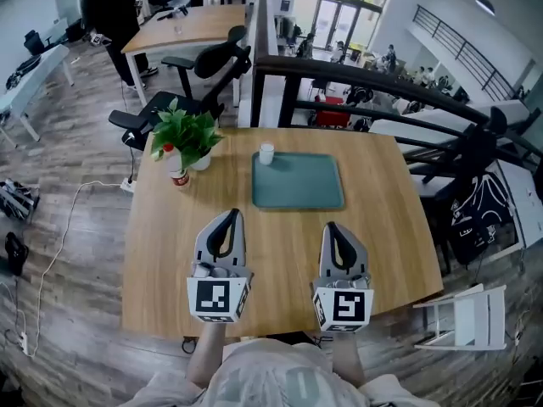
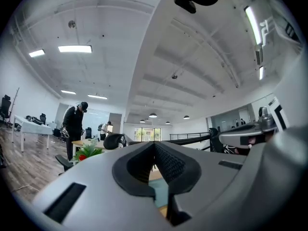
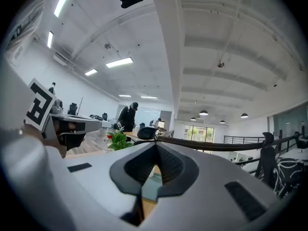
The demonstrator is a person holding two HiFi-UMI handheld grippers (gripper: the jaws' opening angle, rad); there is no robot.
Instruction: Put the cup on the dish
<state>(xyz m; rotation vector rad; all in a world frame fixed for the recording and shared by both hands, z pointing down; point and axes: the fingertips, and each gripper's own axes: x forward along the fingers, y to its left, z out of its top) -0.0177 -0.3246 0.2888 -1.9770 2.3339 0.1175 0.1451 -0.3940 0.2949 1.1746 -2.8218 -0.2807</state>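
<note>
1. I hold the left gripper (image 1: 229,217) and the right gripper (image 1: 333,229) side by side over the near part of the wooden table (image 1: 390,227). Both point away from me, roughly level, with a gap between them.
2. Left gripper: in the left gripper view the two ribbed jaw faces meet at the tips. It is closed and empty.
3. Right gripper: the right gripper view shows the same condition, with the jaws together and nothing held.
4. The cup (image 1: 266,153), small and white, stands upright ahead of both grippers and well apart from either. It sits a little right of the line the left gripper points along and left of the right gripper's line.
5. The dish (image 1: 297,181), a teal rectangular tray with rounded corners, lies flat on the table ahead of the grippers. It sits between their two lines and nearer to them than the cup. The cup is at the dish's far left corner. I cannot tell whether it rests on the rim or just off it.
6. A potted plant (image 1: 187,134) stands ahead and to the left of the left gripper, with a small red-and-white container (image 1: 179,176) just beside it on the gripper side.
7. Past the table's far edge, ahead of the left gripper, stands a black office chair (image 1: 212,66)
</note>
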